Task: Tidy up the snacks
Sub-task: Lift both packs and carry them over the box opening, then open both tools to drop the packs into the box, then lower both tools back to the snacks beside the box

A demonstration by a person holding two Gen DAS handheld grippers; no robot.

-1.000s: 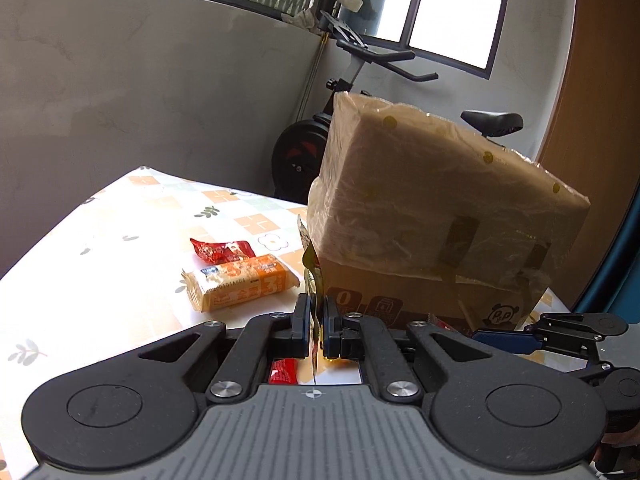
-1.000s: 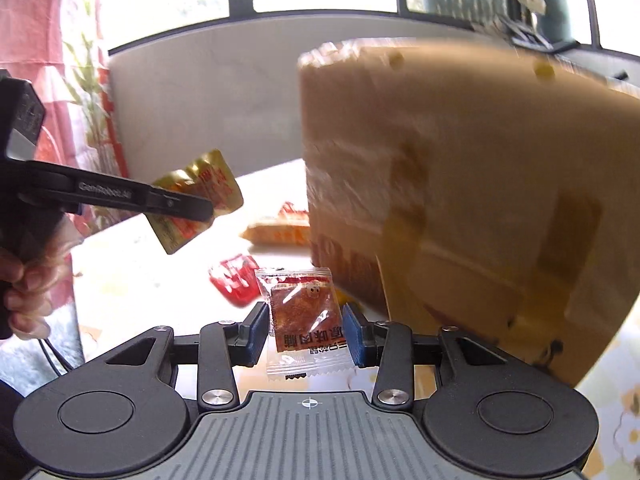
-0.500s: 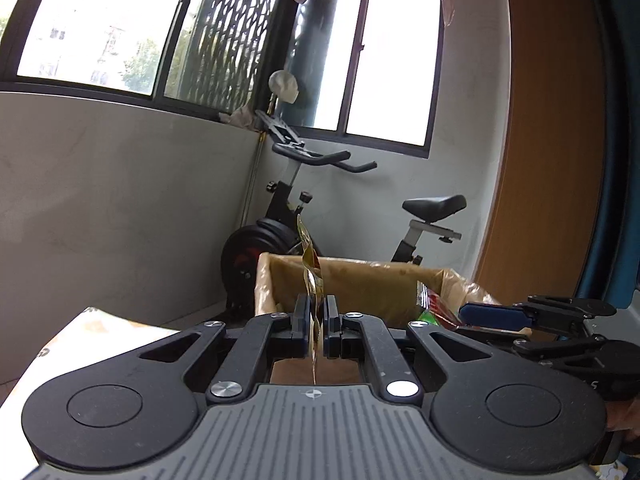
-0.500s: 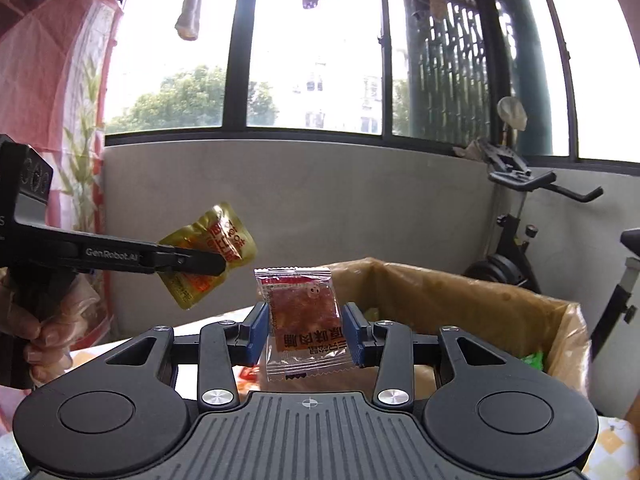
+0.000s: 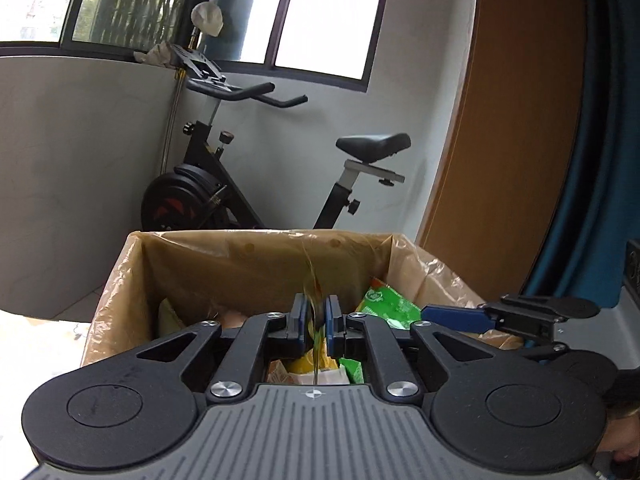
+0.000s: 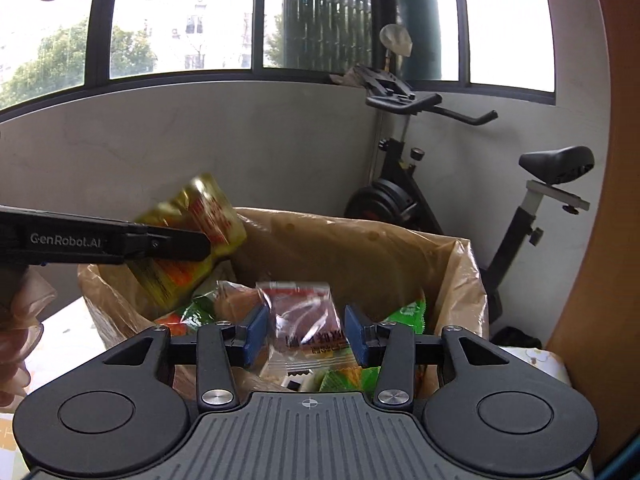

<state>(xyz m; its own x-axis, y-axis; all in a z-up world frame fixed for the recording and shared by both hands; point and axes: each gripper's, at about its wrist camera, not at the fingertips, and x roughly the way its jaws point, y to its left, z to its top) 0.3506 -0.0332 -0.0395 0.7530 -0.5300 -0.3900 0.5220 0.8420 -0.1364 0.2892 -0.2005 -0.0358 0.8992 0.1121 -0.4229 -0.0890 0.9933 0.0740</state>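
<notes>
A cardboard box lined with a brown plastic bag [image 5: 256, 236] stands open below both grippers, with green packets [image 5: 388, 304] and other snacks inside. My left gripper [image 5: 315, 312] hangs over it; its jaws are opening, and a yellow packet [image 5: 316, 300] stands edge-on between the pads with a gap on each side. From the right wrist view that yellow packet [image 6: 192, 240] is blurred beside the left gripper's finger [image 6: 160, 242]. My right gripper [image 6: 306, 328] is opening too. A clear packet with a brown snack [image 6: 304, 320] sits blurred between its pads, touching neither.
An exercise bike [image 5: 224, 184] stands behind the box against the grey wall under the windows. A wooden panel [image 5: 500, 120] and a blue curtain [image 5: 592, 160] rise on the right. The patterned tablecloth [image 6: 60, 328] shows left of the box. A gloved hand [image 6: 16, 340] holds the left gripper.
Both grippers rose from beside the box to above its open top. Their jaws, shut on the yellow packet and the clear packet before, have parted, and both packets now look loose.
</notes>
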